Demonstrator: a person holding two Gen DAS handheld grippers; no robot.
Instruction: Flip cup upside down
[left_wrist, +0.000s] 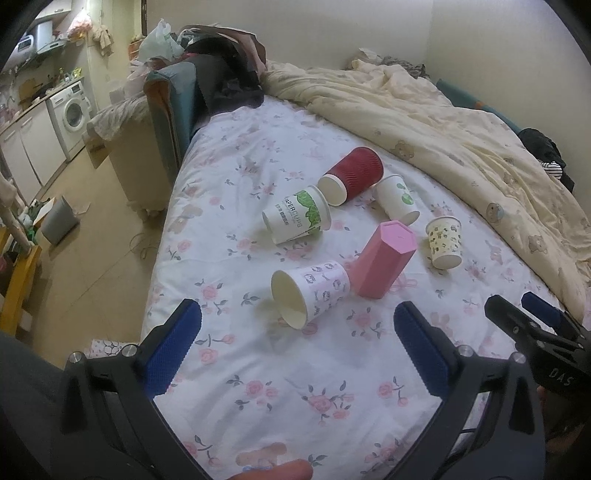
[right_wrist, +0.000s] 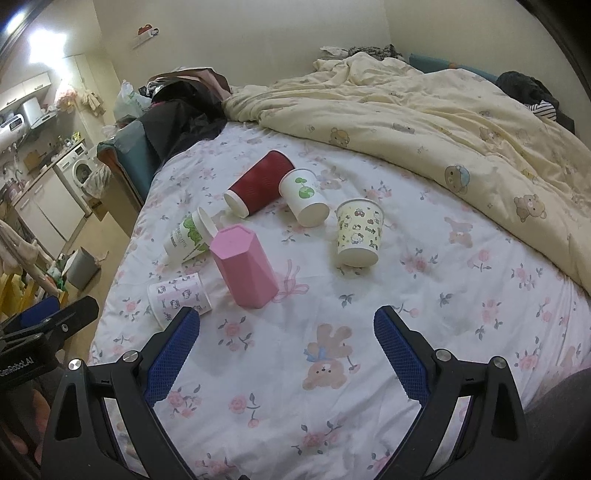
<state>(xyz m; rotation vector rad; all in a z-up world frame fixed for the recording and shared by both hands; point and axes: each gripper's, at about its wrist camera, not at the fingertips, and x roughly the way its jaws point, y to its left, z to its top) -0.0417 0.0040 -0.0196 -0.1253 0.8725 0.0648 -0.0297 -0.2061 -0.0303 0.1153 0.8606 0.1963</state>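
Note:
Several cups lie on a floral bed sheet (left_wrist: 258, 369). A pink-print paper cup (left_wrist: 310, 291) (right_wrist: 179, 297) lies on its side nearest me. A pink hexagonal cup (left_wrist: 384, 258) (right_wrist: 245, 267) stands upside down. A yellow-print cup (left_wrist: 445, 242) (right_wrist: 358, 236) stands upside down. A green-leaf cup (left_wrist: 295, 218) (right_wrist: 188, 238), a red ribbed cup (left_wrist: 352, 173) (right_wrist: 258, 184) and a white cup with green dots (left_wrist: 397, 199) (right_wrist: 304, 199) lie on their sides. My left gripper (left_wrist: 295, 317) is open and empty before the pink-print cup. My right gripper (right_wrist: 286, 319) is open and empty.
A cream bear-print duvet (left_wrist: 443, 122) (right_wrist: 443, 118) is bunched along the far and right side of the bed. Dark clothes (left_wrist: 229, 74) are piled at the far left corner. The bed's left edge drops to a floor with a grey bin (left_wrist: 59, 221).

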